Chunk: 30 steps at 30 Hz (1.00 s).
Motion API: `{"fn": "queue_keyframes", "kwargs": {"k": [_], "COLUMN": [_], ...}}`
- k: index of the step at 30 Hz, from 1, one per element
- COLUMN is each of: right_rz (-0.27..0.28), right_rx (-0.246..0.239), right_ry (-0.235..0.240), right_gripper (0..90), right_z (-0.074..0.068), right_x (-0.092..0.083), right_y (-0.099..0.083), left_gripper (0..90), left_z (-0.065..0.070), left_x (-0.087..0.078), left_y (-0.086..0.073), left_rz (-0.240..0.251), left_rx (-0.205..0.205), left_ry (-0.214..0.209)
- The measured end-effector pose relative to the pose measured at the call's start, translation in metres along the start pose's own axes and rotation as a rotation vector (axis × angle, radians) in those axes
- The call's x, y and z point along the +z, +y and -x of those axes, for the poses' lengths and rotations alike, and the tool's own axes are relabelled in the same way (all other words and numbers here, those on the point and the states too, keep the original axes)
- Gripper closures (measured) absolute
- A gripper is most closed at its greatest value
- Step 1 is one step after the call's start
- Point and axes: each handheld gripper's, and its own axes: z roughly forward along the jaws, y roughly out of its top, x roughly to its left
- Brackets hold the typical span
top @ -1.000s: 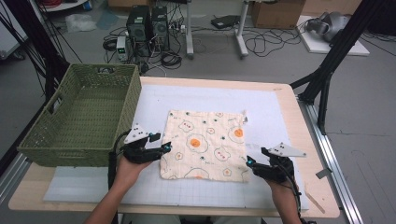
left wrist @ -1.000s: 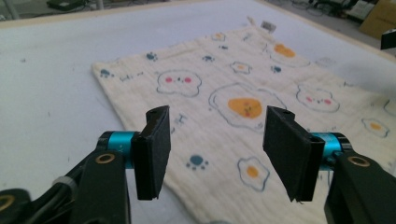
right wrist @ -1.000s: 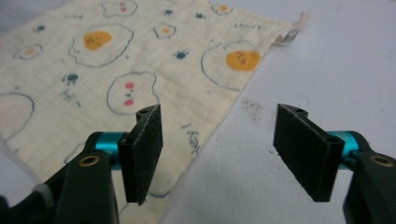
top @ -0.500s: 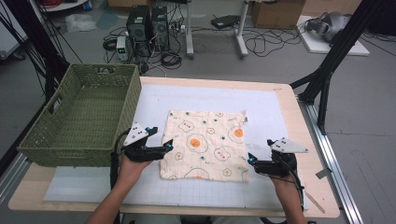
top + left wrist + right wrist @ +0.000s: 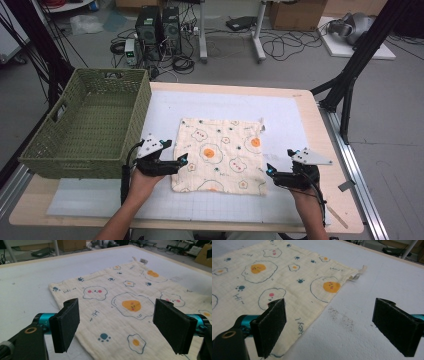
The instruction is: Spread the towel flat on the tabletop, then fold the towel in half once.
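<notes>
While both grippers, left (image 5: 182, 161) and right (image 5: 270, 171), hover with fingers spread at the 9 and 3 o'clock edges, the cloth (image 5: 220, 155) lies flat, unfolded, not yet basketed.

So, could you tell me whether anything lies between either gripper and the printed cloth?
Nothing visible does. The left gripper sits open at the left edge of the cloth, and the right gripper sits open at its right edge, with only bare white mat beside them.
</notes>
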Motion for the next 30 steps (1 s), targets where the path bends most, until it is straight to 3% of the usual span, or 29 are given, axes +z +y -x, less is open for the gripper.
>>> {"fn": "queue_keyframes", "kwargs": {"k": [11,19,21,28,30], "right_rz": [0.033,0.020,0.017,0.016,0.014], "right_rx": [0.035,0.032,0.027,0.035,0.035], "right_ry": [-0.015,-0.005,-0.001,0.015,0.019], "right_gripper": [11.2,11.2,11.2,11.2,11.2], "right_z": [0.002,0.002,0.001,0.000,-0.001], "right_x": [-0.004,0.000,0.001,0.000,0.000], "right_y": [0.001,0.001,0.002,0.001,0.002], "left_gripper": [24.9,21.7,20.5,20.7,21.0], "left_z": [-0.006,-0.013,-0.016,-0.027,-0.031], "left_x": [0.000,0.002,0.002,0.016,0.024], "left_y": [0.000,-0.001,0.001,0.019,0.025], "left_rz": [-0.001,-0.018,-0.001,-0.043,-0.056], "left_rx": [-0.030,-0.084,-0.126,-0.101,-0.110], "left_ry": [0.003,0.001,-0.013,0.000,0.009]}}
